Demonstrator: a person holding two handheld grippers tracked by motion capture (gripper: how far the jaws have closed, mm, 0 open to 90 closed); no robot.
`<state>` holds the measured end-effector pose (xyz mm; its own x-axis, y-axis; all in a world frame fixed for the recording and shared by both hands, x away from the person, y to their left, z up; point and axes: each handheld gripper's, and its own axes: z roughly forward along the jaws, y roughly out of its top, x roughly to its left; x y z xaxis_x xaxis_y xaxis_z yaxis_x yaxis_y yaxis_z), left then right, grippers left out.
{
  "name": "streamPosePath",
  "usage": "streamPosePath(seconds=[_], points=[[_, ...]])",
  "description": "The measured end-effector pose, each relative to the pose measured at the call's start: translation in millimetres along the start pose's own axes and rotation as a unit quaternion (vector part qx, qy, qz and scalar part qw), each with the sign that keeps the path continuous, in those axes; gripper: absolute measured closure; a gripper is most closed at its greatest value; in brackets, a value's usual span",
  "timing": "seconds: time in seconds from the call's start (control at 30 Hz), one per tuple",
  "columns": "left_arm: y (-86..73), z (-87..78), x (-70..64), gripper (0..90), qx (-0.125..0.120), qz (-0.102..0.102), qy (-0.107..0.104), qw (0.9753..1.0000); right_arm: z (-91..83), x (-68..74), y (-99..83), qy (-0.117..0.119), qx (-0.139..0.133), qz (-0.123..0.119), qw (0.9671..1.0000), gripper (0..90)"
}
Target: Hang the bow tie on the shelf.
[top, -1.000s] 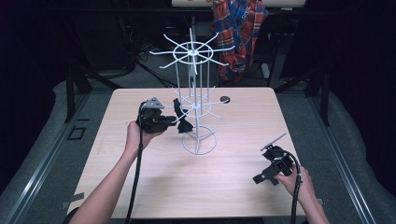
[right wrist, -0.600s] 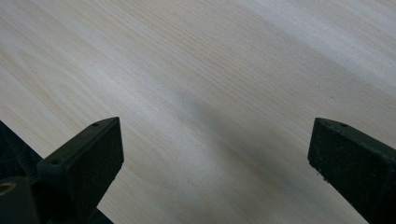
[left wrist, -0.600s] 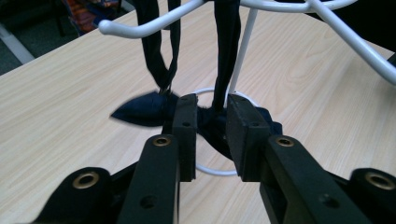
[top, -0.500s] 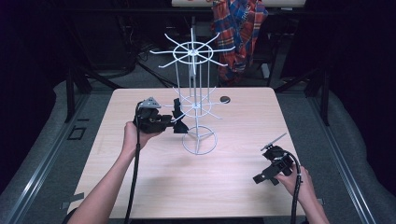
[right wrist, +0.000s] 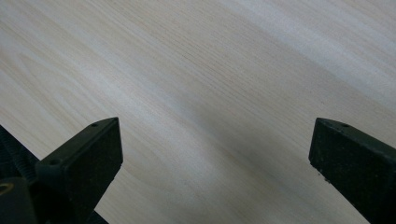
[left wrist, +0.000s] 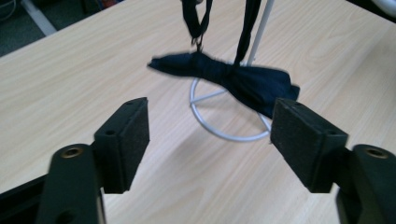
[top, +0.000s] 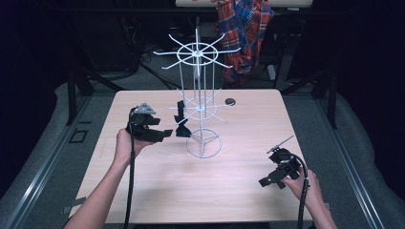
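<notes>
A white wire display rack [top: 199,107] stands on the wooden table [top: 153,191], its round base [left wrist: 219,128] ahead of my left gripper. A dark navy cloth item [top: 181,125] hangs by straps from a lower arm of the rack; its bundled body [left wrist: 233,81] hangs a little above the table. My left gripper [top: 165,134] is open just left of the item, a short gap away, with nothing between its pads [left wrist: 128,135]. My right gripper [top: 268,181] is open near the table's front right, over bare wood, its pads [right wrist: 88,158] wide apart.
A small dark round object [top: 230,101] lies on the table behind the rack. A plaid shirt [top: 243,28] hangs beyond the far edge. Dark floor and black stands surround the table. Bare wood stretches between the two grippers.
My left gripper has drawn back to the left, away from the hanging dark item, which stays on the rack. The right gripper has barely moved.
</notes>
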<state>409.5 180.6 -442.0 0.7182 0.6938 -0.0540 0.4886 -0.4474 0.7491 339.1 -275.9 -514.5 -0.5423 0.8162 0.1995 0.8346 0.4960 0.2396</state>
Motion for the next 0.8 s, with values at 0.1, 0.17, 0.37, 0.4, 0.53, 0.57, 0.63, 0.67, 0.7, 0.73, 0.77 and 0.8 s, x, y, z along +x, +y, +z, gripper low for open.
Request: streamPosePath(seconds=[0.1,0.17,0.37,0.4,0.53,0.57,0.63,0.67,0.7,0.73,0.77,0.8], points=[[-8.1,-10.5,0.7,22.7,0.004,-0.009,0.014,0.9999,-0.4,0.8,0.4,-0.004,-0.005,-0.003,1.0000,2.1],[-12.7,-15.5,0.8,21.0,0.007,-0.014,0.018,0.9997,-0.5,1.3,1.0,-0.005,-0.002,-0.005,1.0000,1.7],[-25.9,-26.4,-1.4,15.8,0.018,-0.018,0.032,0.9992,0.4,2.2,1.0,-0.006,0.000,-0.002,1.0000,1.7],[-28.3,-28.7,-1.9,15.8,0.021,-0.018,0.034,0.9990,0.3,1.5,1.3,-0.009,0.006,-0.010,0.9999,1.8],[-41.5,-34.7,-5.3,14.0,0.029,-0.026,0.043,0.9983,1.7,2.7,1.5,-0.012,0.008,-0.005,0.9999,2.1],[-44.0,-35.9,-5.7,13.9,0.035,-0.025,0.041,0.9982,1.6,3.0,1.5,-0.011,0.008,-0.004,0.9999,2.1],[-46.6,-36.5,-6.1,13.1,0.040,-0.026,0.043,0.9980,1.2,3.1,1.8,-0.013,0.011,-0.006,0.9998,2.1],[-52.5,-37.3,-6.6,12.3,0.047,-0.028,0.046,0.9975,1.6,3.5,1.6,-0.014,0.008,-0.004,0.9999,2.1],[-52.5,-37.3,-6.6,11.4,0.047,-0.028,0.046,0.9975,1.8,2.7,1.6,-0.017,0.009,-0.009,0.9998,2.1],[-59.0,-37.4,-7.8,10.9,0.052,-0.033,0.049,0.9969,1.9,3.1,1.5,-0.018,0.009,-0.008,0.9998,2.1],[-62.3,-37.0,-8.6,10.8,0.057,-0.035,0.049,0.9966,1.8,3.0,1.5,-0.020,0.012,-0.010,0.9997,2.2],[-64.8,-36.8,-9.1,10.0,0.063,-0.035,0.048,0.9962,1.7,2.9,1.7,-0.020,0.014,-0.011,0.9997,2.3]])
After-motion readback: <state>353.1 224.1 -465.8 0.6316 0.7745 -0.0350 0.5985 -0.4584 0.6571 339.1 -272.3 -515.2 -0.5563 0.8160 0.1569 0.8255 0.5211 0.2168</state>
